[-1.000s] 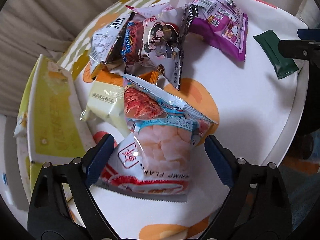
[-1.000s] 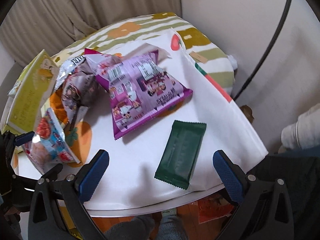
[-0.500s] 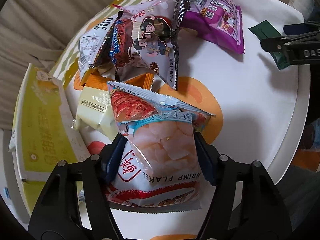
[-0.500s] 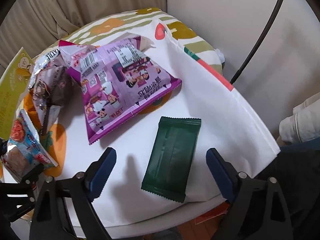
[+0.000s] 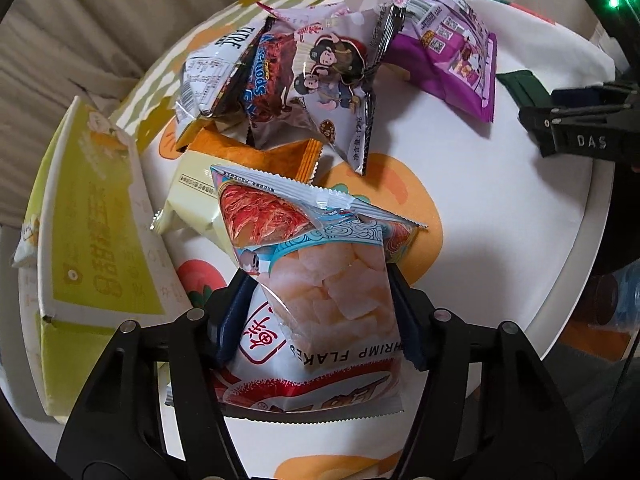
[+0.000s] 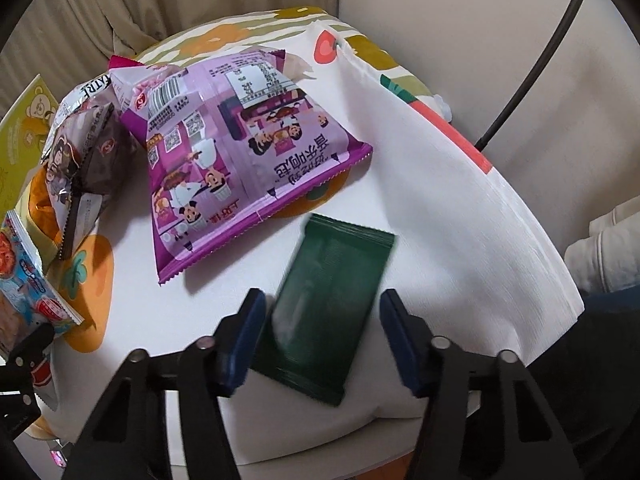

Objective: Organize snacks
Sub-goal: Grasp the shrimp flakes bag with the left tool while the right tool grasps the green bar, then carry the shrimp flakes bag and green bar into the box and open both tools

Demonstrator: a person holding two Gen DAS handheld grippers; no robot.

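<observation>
Two handheld grippers work over a round table (image 5: 520,240) covered with a white cloth printed with oranges. Both are at the pick-up step of tidying the snacks.

The left gripper (image 5: 316,316) is clamped on a shrimp flakes bag (image 5: 320,300): its blue pads press into both sides and the bag is pinched narrow between them. The bag's bottom edge lies near the front of the table, its top pointing toward a heap of other snacks (image 5: 304,80) at the back. Just left of the heap lies a flat yellow-green box (image 5: 96,216), half off the table edge.

The right gripper (image 6: 320,336) straddles a dark green packet (image 6: 332,300) lying flat near the table's front edge, just beside a large purple bag (image 6: 236,152). Its jaws are closing on the packet. There seems to be a sliver of gap at the right pad, but the packet is blurred, so contact there is hard to judge.

Next move, as a judgement: the right hand needs to finish closing until both pads bite the packet's long edges; it is thin and flat, so it could slide or buckle rather than lift. Then both hands lift clear and carry their snacks to wherever they are being gathered. No bin shows; the box may be the place.
</observation>
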